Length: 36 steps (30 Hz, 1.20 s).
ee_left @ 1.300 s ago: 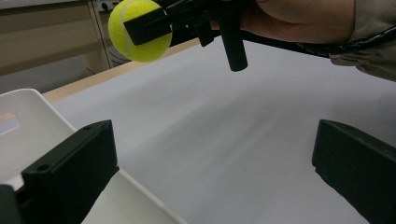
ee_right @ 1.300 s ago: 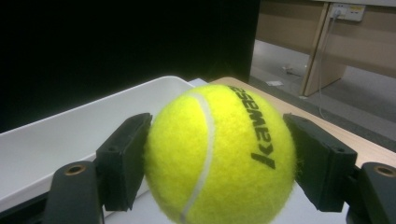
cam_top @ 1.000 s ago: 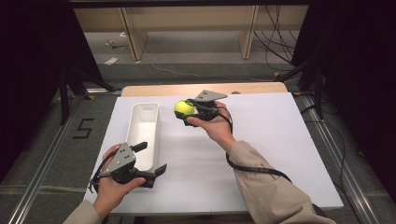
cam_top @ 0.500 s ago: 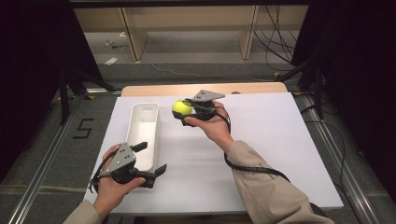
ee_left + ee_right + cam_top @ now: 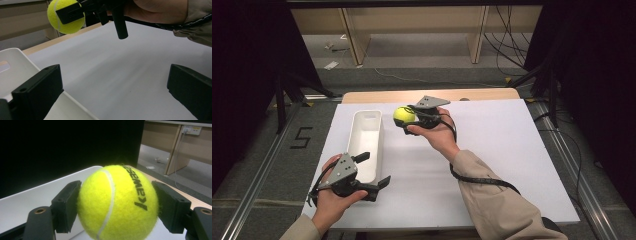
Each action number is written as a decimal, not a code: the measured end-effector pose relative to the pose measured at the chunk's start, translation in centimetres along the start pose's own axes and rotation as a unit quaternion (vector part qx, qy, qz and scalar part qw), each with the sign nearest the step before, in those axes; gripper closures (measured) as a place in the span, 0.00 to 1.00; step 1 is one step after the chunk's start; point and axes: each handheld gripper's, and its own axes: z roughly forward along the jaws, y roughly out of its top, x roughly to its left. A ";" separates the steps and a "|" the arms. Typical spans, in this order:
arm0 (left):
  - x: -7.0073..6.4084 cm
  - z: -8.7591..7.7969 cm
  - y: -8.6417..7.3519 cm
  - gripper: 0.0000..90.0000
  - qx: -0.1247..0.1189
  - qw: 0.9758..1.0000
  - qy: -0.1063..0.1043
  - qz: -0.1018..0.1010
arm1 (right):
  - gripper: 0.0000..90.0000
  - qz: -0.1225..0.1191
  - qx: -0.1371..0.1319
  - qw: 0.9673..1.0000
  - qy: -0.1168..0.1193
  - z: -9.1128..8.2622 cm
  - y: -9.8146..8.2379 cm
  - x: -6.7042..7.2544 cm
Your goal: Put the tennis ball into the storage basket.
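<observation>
We hold the yellow tennis ball point(image 5: 404, 116) up in the air with our right gripper point(image 5: 412, 119), its fingers squeezed tight on both sides, just beside the white tray point(image 5: 365, 131). Our left gripper point(image 5: 374, 171) rests low on the table point(image 5: 512, 150), fingers wide apart around nothing.

Bright table, dark surroundings, soft blur

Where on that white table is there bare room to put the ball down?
The widest free patch of the white table lies right of the sleeve, out to its right edge. Another runs between the white tray and that sleeve. It is crowded around the left hand-held gripper, beside the tray.
</observation>
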 end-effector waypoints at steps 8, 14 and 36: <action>0.0 0.0 0.0 0.00 0.000 1.000 0.000 0.003 | 0.30 -0.002 -0.003 1.000 0.003 0.3 0.2 0.3; 0.0 0.0 0.0 0.00 -0.001 1.000 0.000 0.003 | 0.30 -0.002 -0.005 1.000 0.004 0.5 0.3 0.4; 0.0 0.0 0.1 0.00 -0.001 1.000 -0.001 0.005 | 0.30 -0.003 -0.005 1.000 0.008 1.0 1.1 0.6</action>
